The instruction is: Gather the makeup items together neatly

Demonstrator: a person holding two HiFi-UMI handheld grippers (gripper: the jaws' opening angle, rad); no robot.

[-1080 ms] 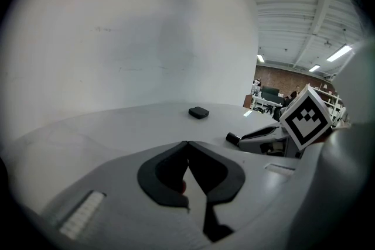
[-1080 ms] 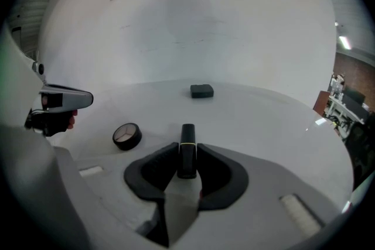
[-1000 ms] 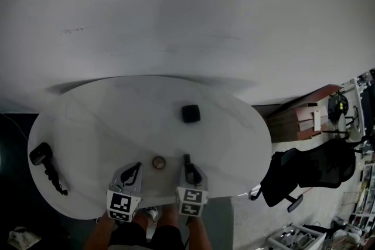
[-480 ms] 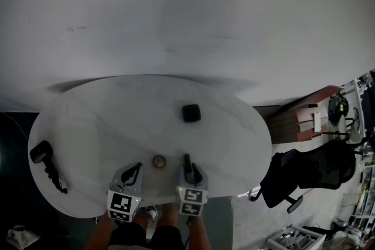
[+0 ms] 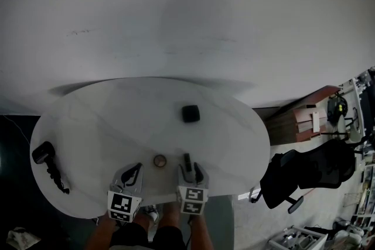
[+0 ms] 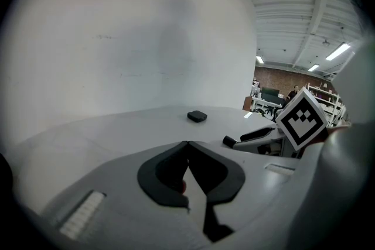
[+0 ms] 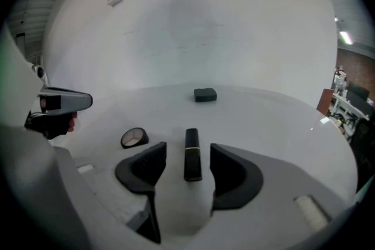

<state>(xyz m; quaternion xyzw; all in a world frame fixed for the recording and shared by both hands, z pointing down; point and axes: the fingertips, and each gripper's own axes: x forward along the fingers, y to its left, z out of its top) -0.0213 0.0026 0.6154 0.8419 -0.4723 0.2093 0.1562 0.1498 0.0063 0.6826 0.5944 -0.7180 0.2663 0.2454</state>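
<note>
Am holding my right tongs (image 5: 191, 170) wide, jaws just been opening; lipstick (image 7: 191, 152) lying untouched between them on table (image 5: 105, 120), lower centre of head view. Am keeping left tongs (image 6: 187, 144) closed, empty. Compact (image 7: 134, 137) sitting left of lipstick, case (image 7: 205, 94) above.

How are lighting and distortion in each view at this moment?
Head view: dim, fisheye-bent, soft shadow behind the white oval table. Left gripper view: black vignette corners, ceiling strip lights glare. Right gripper view: even light, black lipstick tube sharp.
</note>
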